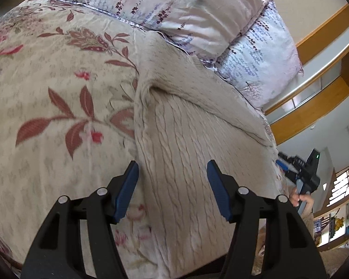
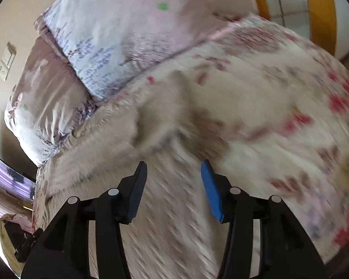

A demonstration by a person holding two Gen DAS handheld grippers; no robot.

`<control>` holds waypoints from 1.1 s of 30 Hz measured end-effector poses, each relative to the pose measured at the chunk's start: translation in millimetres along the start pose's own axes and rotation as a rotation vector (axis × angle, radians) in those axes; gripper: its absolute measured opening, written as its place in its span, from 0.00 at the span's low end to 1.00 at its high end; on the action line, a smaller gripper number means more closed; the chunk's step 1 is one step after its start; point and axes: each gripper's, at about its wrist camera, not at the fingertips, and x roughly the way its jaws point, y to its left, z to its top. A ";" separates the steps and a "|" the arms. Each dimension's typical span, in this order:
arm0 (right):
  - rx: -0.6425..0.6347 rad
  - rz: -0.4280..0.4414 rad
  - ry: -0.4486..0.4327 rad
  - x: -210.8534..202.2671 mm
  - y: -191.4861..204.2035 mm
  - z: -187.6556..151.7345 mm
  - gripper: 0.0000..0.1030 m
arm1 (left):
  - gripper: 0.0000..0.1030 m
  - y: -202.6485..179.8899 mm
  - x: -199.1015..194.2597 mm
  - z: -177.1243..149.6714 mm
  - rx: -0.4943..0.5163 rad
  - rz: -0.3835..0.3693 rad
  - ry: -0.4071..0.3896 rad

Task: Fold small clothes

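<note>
A beige cable-knit sweater lies on the floral bedspread, with one part folded over its upper half. My left gripper is open and empty, just above the sweater's near left edge. The right gripper shows at the right edge of the left wrist view, held in a hand beside the bed. In the right wrist view the picture is motion-blurred; my right gripper is open and empty above the sweater, which spreads beneath and ahead of it.
Pillows with a lavender print lie at the head of the bed beyond the sweater; they also show in the right wrist view. Wooden shelving stands to the right of the bed. A wall socket plate is on the left wall.
</note>
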 end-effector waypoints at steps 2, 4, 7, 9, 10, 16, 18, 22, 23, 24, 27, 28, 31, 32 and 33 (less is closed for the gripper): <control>0.036 0.023 0.032 -9.2 -23.2 -12.9 0.49 | 0.57 -1.4 -3.3 -8.4 -0.002 -0.023 0.004; 0.071 0.066 0.063 -13.8 -38.9 -27.7 0.48 | 0.54 -2.2 -5.7 -15.6 -0.002 -0.038 0.006; 0.101 0.161 0.103 -19.7 -51.1 -47.9 0.38 | 0.47 -2.5 -9.4 -28.8 -0.016 -0.086 0.021; 0.114 0.218 0.141 -23.0 -54.4 -59.1 0.33 | 0.41 -2.3 -11.4 -38.1 -0.030 -0.124 0.036; 0.117 0.241 0.153 -25.7 -55.5 -64.1 0.33 | 0.39 -3.4 -13.0 -43.1 -0.027 -0.136 0.042; 0.100 0.399 0.215 -40.5 -49.7 -88.8 0.32 | 0.36 -6.4 -22.9 -67.9 -0.022 -0.211 0.052; 0.067 0.401 0.222 -47.3 -46.0 -93.9 0.32 | 0.35 -6.8 -25.1 -75.3 -0.024 -0.240 0.057; -0.001 0.392 0.240 -60.4 -41.2 -107.5 0.31 | 0.34 -8.1 -27.1 -91.8 -0.009 -0.262 0.072; -0.017 0.377 0.244 -62.1 -40.0 -110.4 0.31 | 0.34 -8.2 -26.2 -93.2 -0.007 -0.260 0.076; -0.028 0.366 0.251 -63.2 -39.6 -112.9 0.31 | 0.34 -8.4 -24.7 -96.5 -0.002 -0.258 0.085; -0.065 0.319 0.281 -65.3 -39.9 -124.0 0.31 | 0.34 -11.0 -18.7 -104.6 0.025 -0.241 0.112; -0.080 0.298 0.301 -63.5 -39.3 -128.4 0.31 | 0.34 -12.1 -16.7 -106.1 0.035 -0.239 0.120; -0.093 0.255 0.344 -54.7 -41.0 -138.4 0.31 | 0.34 -16.6 -11.9 -108.5 0.064 -0.232 0.138; -0.085 0.255 0.353 -51.0 -43.2 -140.9 0.31 | 0.34 -17.6 -10.8 -109.3 0.069 -0.232 0.142; -0.074 0.261 0.361 -46.6 -45.5 -143.6 0.31 | 0.34 -18.3 -9.1 -109.7 0.072 -0.232 0.147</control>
